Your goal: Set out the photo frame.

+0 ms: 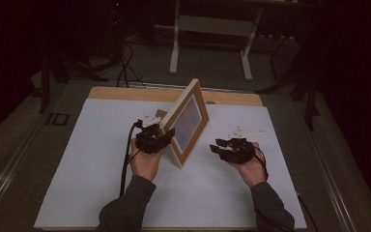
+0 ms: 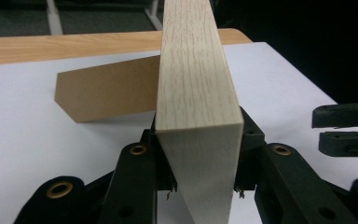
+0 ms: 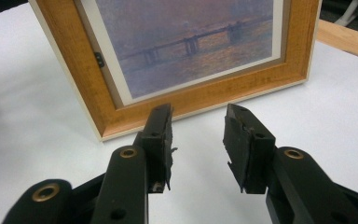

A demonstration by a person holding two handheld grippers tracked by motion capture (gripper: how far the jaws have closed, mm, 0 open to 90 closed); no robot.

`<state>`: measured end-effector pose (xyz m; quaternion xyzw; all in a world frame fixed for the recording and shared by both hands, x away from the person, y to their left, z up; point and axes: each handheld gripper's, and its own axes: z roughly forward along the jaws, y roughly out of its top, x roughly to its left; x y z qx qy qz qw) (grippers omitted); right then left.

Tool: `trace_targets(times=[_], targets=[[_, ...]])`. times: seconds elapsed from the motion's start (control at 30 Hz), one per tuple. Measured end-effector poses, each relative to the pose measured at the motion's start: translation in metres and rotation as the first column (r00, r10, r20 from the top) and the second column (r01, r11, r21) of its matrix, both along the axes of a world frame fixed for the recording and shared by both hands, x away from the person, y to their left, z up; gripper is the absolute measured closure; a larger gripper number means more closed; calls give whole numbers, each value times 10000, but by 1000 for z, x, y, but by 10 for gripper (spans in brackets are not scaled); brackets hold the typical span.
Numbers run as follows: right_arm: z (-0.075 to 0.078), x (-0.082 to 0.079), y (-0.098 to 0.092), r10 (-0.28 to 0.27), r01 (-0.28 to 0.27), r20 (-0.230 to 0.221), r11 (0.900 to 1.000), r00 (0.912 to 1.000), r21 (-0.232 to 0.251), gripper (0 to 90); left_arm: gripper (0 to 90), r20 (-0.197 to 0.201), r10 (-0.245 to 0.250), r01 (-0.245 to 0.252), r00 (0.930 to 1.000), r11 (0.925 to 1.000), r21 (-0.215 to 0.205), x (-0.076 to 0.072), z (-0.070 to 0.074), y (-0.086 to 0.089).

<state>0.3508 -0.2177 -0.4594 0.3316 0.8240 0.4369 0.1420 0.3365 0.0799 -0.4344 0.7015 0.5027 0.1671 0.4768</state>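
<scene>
Left gripper view: left gripper clamps picture frame, hiding its jaw tips; right gripper gapes empty.

Dim room, grey floor, white trestle stand

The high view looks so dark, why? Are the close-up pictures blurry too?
High view: dim and grainy, black at the edges, the picture frame small and soft. Left gripper view: brighter, the frame's wood grain sharp, the brown stand behind it softer. Right gripper view: bright white table, the painting hazy, the right gripper a bit soft up close.
</scene>
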Motion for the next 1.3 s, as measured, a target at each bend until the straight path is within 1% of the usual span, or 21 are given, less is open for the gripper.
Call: trace_targets(times=[0.03, 0.07, 0.1, 0.13, 0.23, 0.47, 0.63, 0.87, 0.9, 0.93, 0.97, 1.0, 1.1, 1.13, 1.17, 1.27, 1.3], targets=[[0, 0, 0, 3, -3, 2, 10000, 10000, -16, 613, 693, -45, -43, 42, 10000, 9999, -116, 1, 0, 1], [0, 0, 0, 3, -3, 2, 10000, 10000, -16, 613, 695, -45, -43, 42, 10000, 9999, -116, 1, 0, 1], [1, 0, 0, 2, -2, 9, 10000, 10000, -3, 613, 696, -127, -146, 143, 9998, 9997, -221, 1, 0, 3], [1, 0, 0, 2, -2, 9, 10000, 10000, -3, 613, 699, -127, -146, 143, 9998, 9997, -221, 1, 0, 3], [2, 1, 1, 11, -11, 20, 10000, 10000, -15, 612, 704, -233, -312, 302, 9992, 9986, -431, 3, 0, 8], [2, 2, 1, 4, -4, 46, 10000, 10000, -56, 612, 707, -342, -553, 534, 9979, 9972, -527, 4, 1, 14], [1, 2, 2, 16, -16, 12, 9999, 10000, -122, 610, 708, -482, -844, 819, 9953, 9954, -500, 6, 2, 20], [1, 3, 3, -5, 5, 12, 10000, 10000, -79, 606, 708, -541, -1072, 1044, 9928, 9932, -515, 7, 2, 24], [1, 4, 2, -25, 25, 21, 10000, 10000, -64, 604, 708, -582, -1225, 1194, 9908, 9914, -541, 8, 2, 26], [1, 4, 2, -25, 25, 21, 10000, 10000, -64, 604, 708, -582, -1225, 1194, 9908, 9914, -541, 8, 2, 26], [1, 4, 2, -49, 49, 16, 10000, 10000, -38, 602, 708, -599, -1357, 1323, 9889, 9895, -577, 9, 2, 29], [1, 4, 2, -49, 49, 16, 10000, 10000, -38, 602, 708, -599, -1357, 1323, 9889, 9895, -577, 9, 2, 29], [1, 5, 2, -72, 72, 21, 10000, 10000, -56, 594, 708, -676, -1582, 1542, 9851, 9862, -611, 11, 3, 33], [1, 5, 2, -72, 72, 21, 10000, 10000, -56, 594, 708, -676, -1582, 1542, 9851, 9862, -611, 11, 3, 33], [0, 6, 2, -90, 90, 21, 9999, 10000, -46, 592, 708, -694, -1685, 1644, 9833, 9845, -617, 11, 3, 36], [0, 6, 2, -110, 110, 12, 9999, 9999, -40, 591, 708, -687, -1750, 1709, 9822, 9834, -614, 12, 3, 38], [0, 6, 3, -121, 121, 4, 9999, 9999, -41, 589, 708, -686, -1828, 1788, 9807, 9820, -610, 12, 3, 39]])
